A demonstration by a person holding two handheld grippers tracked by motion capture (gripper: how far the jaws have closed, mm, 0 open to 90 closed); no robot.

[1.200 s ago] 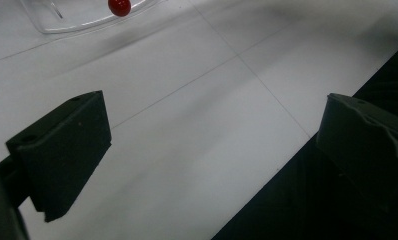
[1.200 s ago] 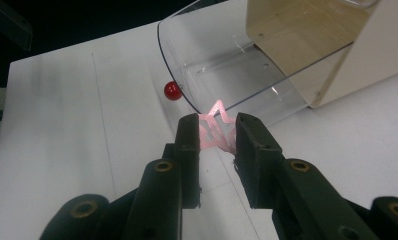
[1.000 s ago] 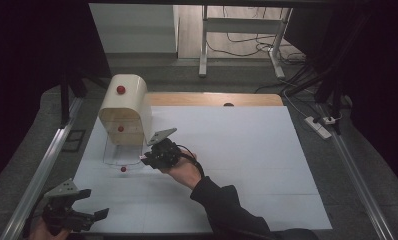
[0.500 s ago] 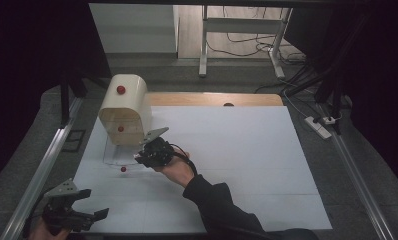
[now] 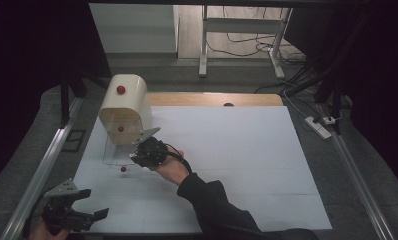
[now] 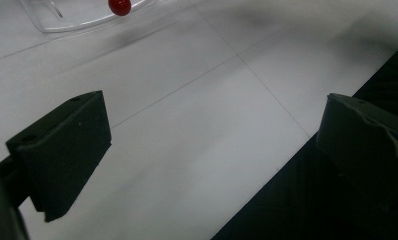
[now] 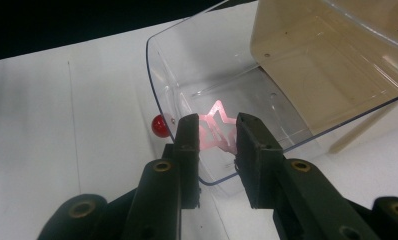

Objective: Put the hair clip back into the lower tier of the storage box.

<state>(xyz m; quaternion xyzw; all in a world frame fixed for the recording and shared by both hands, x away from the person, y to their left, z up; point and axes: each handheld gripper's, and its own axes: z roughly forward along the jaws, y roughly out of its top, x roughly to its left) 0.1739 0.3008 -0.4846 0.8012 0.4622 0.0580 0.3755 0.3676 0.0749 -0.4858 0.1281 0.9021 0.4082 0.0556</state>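
**Inspector:** High view first. Which hand is nearer the work?

**Onlooker:** The right gripper (image 5: 139,154), at the open mouth of the cream box (image 5: 123,107). The clear lid (image 5: 109,159) lies flat just ahead of it, its red knob (image 5: 123,169) beside the jaws. The left gripper (image 5: 87,204) sits well apart, near the table edge.

**Inspector:** Left gripper view?

**Onlooker:** Jaws wide apart, nothing between them; red knob (image 6: 119,6) far ahead.

**Inspector:** Right gripper view?

**Onlooker:** The right gripper (image 7: 217,136) is clamped on a pink star (image 7: 216,129), upright between the jaws, over the clear lid (image 7: 187,75). The box cavity (image 7: 317,70) lies ahead and to its right: I judge that the direction to carry it.
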